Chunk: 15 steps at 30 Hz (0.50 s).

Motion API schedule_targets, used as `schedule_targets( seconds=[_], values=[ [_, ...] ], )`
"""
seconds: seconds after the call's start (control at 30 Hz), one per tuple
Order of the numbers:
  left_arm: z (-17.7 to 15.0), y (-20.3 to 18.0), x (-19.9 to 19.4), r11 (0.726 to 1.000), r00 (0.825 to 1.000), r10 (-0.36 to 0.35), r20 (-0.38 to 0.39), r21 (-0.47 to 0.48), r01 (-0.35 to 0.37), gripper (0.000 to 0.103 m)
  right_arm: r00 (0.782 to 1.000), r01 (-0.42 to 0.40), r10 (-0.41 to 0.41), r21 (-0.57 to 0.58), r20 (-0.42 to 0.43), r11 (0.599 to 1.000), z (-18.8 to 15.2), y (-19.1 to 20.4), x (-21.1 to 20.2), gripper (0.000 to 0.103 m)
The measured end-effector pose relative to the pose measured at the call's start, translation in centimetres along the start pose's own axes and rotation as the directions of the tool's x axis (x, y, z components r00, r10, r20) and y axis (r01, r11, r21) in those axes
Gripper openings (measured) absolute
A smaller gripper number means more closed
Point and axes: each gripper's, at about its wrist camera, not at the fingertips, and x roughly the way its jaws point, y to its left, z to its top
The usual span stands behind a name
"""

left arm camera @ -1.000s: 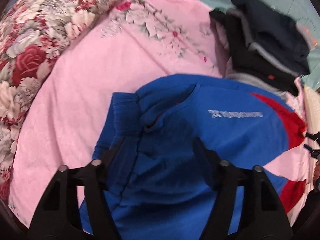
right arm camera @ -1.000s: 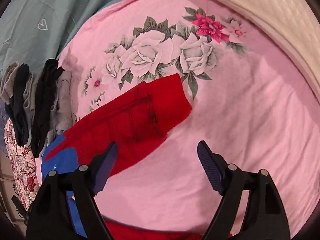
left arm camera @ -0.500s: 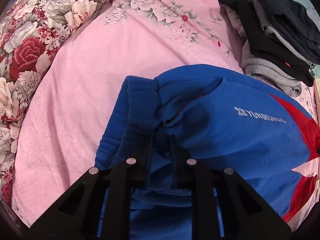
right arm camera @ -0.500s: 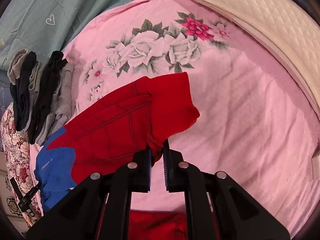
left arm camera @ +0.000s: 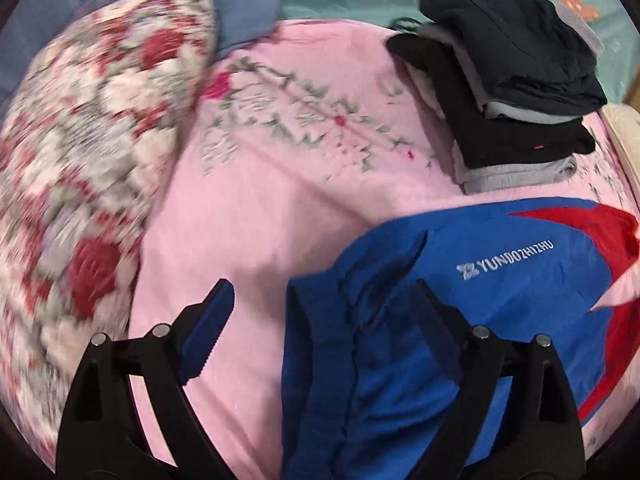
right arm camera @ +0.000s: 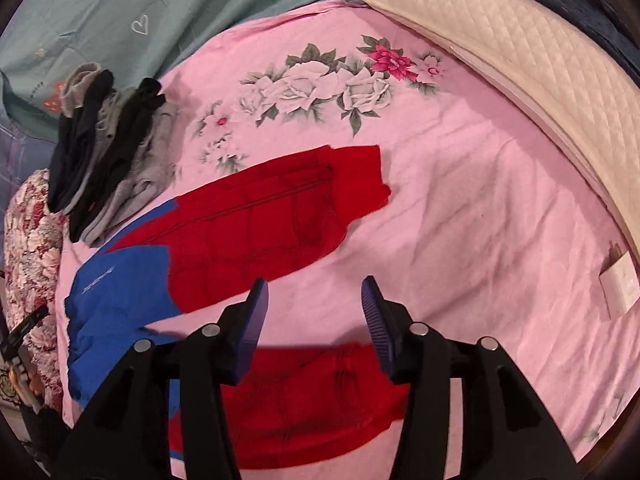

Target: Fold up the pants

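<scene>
Blue and red pants (left arm camera: 500, 320) lie flat on the pink bedsheet (left arm camera: 280, 208), white lettering "YUNDOZHIZHU" across the blue hip. My left gripper (left arm camera: 324, 312) is opening wide above the waistband, gripping nothing. My right gripper (right arm camera: 314, 304) is opening too, halfway, over bare sheet between the red legs (right arm camera: 280, 216). Folded dark clothes (left arm camera: 516, 80) sit stacked toward the sheet's far edge, near the floral pillow (left arm camera: 80, 152).

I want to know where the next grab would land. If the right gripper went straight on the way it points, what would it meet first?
Most likely bare pink bedsheet, in the gap between the two red legs of the pants. The right gripper has nothing between its opening jaws. Depth is hard to judge here.
</scene>
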Motion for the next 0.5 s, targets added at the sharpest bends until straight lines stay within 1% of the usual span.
schedule_targets(
  seconds=[0.03, 0.1, 0.13, 0.23, 0.27, 0.3, 0.33, 0.37, 0.4, 0.43, 0.47, 0.5],
  values=[
    [1.0, 0.2, 1.5, 0.998, 0.999, -0.043, -0.018, 0.044, 0.044, 0.09, 1.0, -0.007, 0.007, -0.002, 0.005, 1.0, -0.9, 0.2, -0.6, 0.05],
    [1.8, 0.1, 3.8, 0.993, 0.994, -0.089, -0.058, 0.076, 0.093, 0.09, 1.0, -0.017, 0.017, -0.004, 0.009, 1.0, -2.5, 0.4, -1.6, 0.05],
    [2.3, 0.2, 5.5, 0.986, 0.986, -0.137, -0.099, 0.078, 0.145, 0.09, 1.0, -0.024, 0.024, 0.0, 0.011, 1.0, -3.4, 0.3, -2.1, 0.05],
    [2.0, -0.1, 8.6, 0.966, 0.959, -0.228, -0.168, 0.084, 0.244, 0.09, 1.0, -0.011, 0.01, 0.035, 0.02, 0.999, -5.8, -0.4, -3.8, 0.05],
    [1.9, -0.4, 9.4, 0.961, 0.953, -0.24, -0.186, 0.097, 0.261, 0.09, 1.0, 0.002, -0.003, 0.048, 0.021, 0.999, -6.4, -0.9, -4.2, 0.05],
    [1.6, -0.7, 10.0, 0.959, 0.953, -0.237, -0.19, 0.109, 0.26, 0.09, 1.0, 0.016, -0.018, 0.061, 0.021, 0.998, -6.8, -1.2, -4.6, 0.05],
    [1.2, -1.1, 9.9, 0.96, 0.962, -0.222, -0.162, 0.138, 0.245, 0.089, 0.999, 0.034, -0.035, 0.07, 0.02, 0.997, -7.1, -1.5, -4.8, 0.05],
    [0.9, -1.5, 9.6, 0.958, 0.967, -0.218, -0.135, 0.158, 0.238, 0.08, 0.998, 0.053, -0.055, 0.078, 0.02, 0.996, -7.3, -1.6, -5.0, 0.05],
    [0.4, -1.8, 9.2, 0.953, 0.967, -0.232, -0.103, 0.176, 0.247, 0.069, 0.997, 0.068, -0.07, 0.082, 0.02, 0.994, -7.3, -1.6, -5.1, 0.05],
    [-0.1, -2.2, 8.6, 0.937, 0.957, -0.278, -0.084, 0.197, 0.29, 0.034, 0.997, 0.076, -0.077, 0.083, 0.019, 0.994, -7.2, -1.5, -5.0, 0.05],
    [-0.5, -2.3, 8.4, 0.928, 0.949, -0.303, -0.088, 0.198, 0.315, 0.009, 0.997, 0.078, -0.079, 0.079, 0.017, 0.994, -7.0, -1.1, -4.8, 0.05],
    [-0.9, -2.4, 8.3, 0.924, 0.945, -0.317, -0.084, 0.196, 0.328, 0.009, 0.997, 0.075, -0.076, 0.066, 0.014, 0.995, -6.7, -0.4, -4.5, 0.05]
  ],
)
